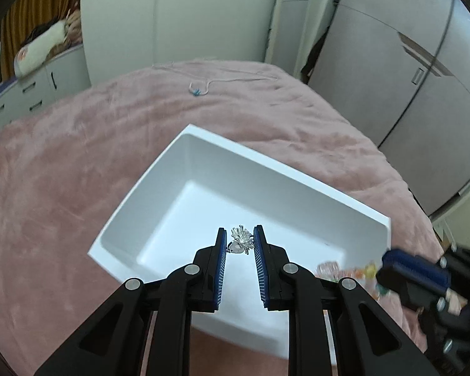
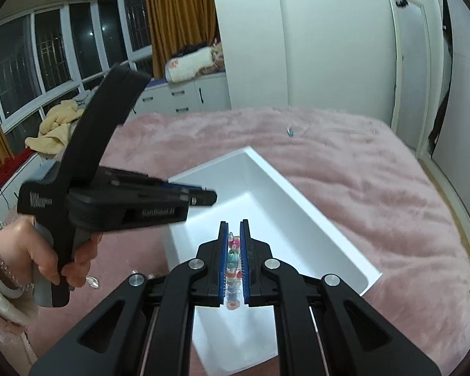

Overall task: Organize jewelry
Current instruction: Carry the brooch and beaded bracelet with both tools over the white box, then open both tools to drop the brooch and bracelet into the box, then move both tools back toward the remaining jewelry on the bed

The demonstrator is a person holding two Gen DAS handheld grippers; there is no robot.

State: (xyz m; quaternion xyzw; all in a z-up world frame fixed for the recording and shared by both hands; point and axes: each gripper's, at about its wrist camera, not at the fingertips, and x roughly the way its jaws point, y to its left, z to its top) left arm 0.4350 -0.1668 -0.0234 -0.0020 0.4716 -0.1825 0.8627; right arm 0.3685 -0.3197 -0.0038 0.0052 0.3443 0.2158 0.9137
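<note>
A white rectangular box (image 1: 203, 144) sits on a pink blanket; it also shows in the right wrist view (image 2: 300, 194). My left gripper (image 1: 240, 233) hovers over the box, its jaws slightly apart with a silver spiky brooch (image 1: 241, 241) between the fingertips, seemingly loose or just let go. My right gripper (image 2: 234, 224) is shut on a colourful beaded bracelet (image 2: 233, 260) above the box's near end. In the left wrist view the right gripper (image 1: 413, 271) shows at the right with the beads (image 1: 360, 274). A thin necklace with a blue pendant (image 1: 197, 91) lies far back on the blanket.
The pink blanket (image 1: 62, 172) covers the bed. A clear gem (image 2: 92, 282) lies on it near the hand holding the left gripper. White wardrobes (image 1: 407, 78), drawers (image 2: 185, 94) and a window with curtains stand beyond the bed.
</note>
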